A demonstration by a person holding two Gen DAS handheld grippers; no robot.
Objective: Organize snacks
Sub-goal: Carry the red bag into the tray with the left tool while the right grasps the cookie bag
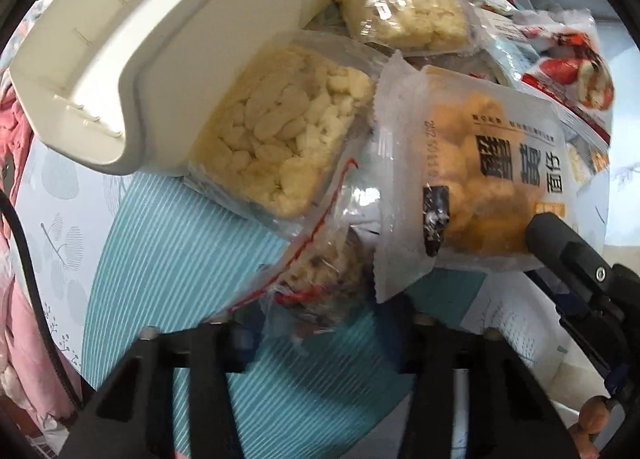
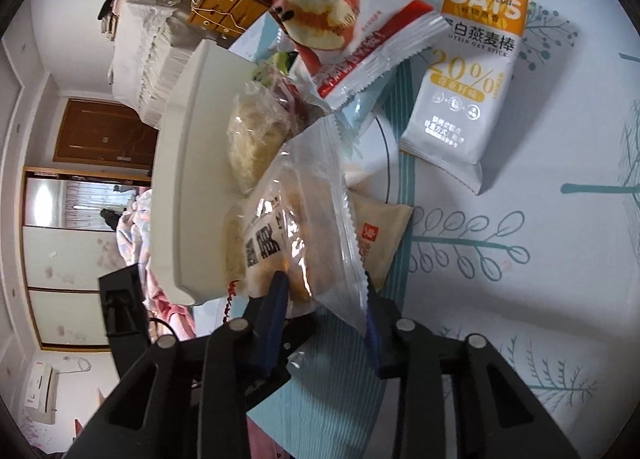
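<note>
While the printed counter (image 2: 540,291) spreads out to the right of the right claw (image 2: 324,299), the white bin (image 1: 160,39) lies tipped on its side ahead and to the left of both claws, its mouth facing the snacks. Two clear packs of pale puffed pieces sit at that mouth: the nearer puffed pack (image 1: 280,135) straight ahead of the left claw (image 1: 320,323), the farther one (image 1: 404,11) beyond it. An oat bar packet (image 2: 468,79) lies flat, well apart, ahead and to the right of the right claw, with a red cake packet (image 2: 344,31) beside it. The right claw is clenched on the orange snack bag (image 2: 304,227), its fingers pinching the crimped edge and a corner of the contents. I cannot tell the left claw's state; a small zip bag (image 1: 320,275) sits right at its tips.

The grip looks shallow and on slick film, so a quick swing toward the bin could let the bag slip out. Pushing it in may also shove the puffed packs deeper or roll the tipped bin.
</note>
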